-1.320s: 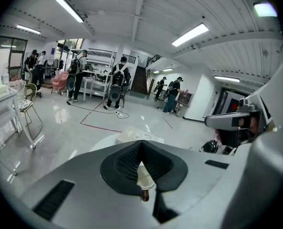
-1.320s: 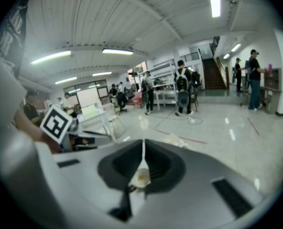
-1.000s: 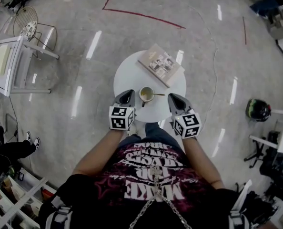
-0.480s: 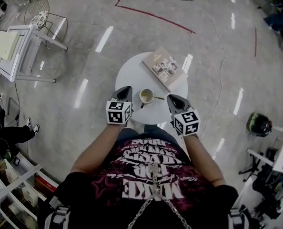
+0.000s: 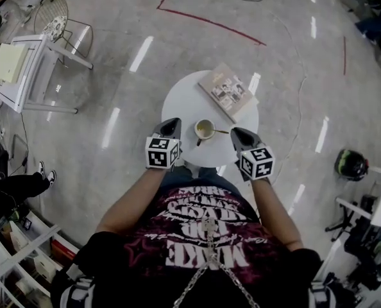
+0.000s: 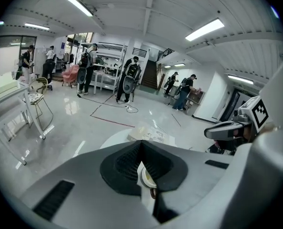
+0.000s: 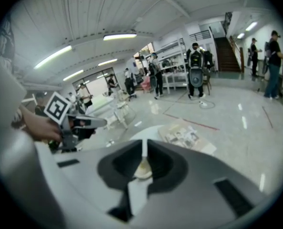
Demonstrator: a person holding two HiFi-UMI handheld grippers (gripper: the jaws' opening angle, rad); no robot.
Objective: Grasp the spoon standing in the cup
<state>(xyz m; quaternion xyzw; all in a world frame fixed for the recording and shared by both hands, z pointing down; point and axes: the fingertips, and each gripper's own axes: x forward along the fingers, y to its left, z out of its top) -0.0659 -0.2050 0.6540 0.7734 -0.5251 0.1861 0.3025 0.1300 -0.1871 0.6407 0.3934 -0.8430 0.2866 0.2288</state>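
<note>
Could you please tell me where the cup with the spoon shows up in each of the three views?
Head view: the cup stands near the front edge of the round table, just above picture centre.
Left gripper view: low centre, a sliver glimpsed through the left claw.
Right gripper view: low centre, again glimpsed through the right claw.
Shared landmark: the book lying on the table beyond the cup shows in all three.

bright | ceiling lights (image 6: 206, 29) | floor (image 5: 139, 53) glare | fisheye edges | right gripper view blurred
</note>
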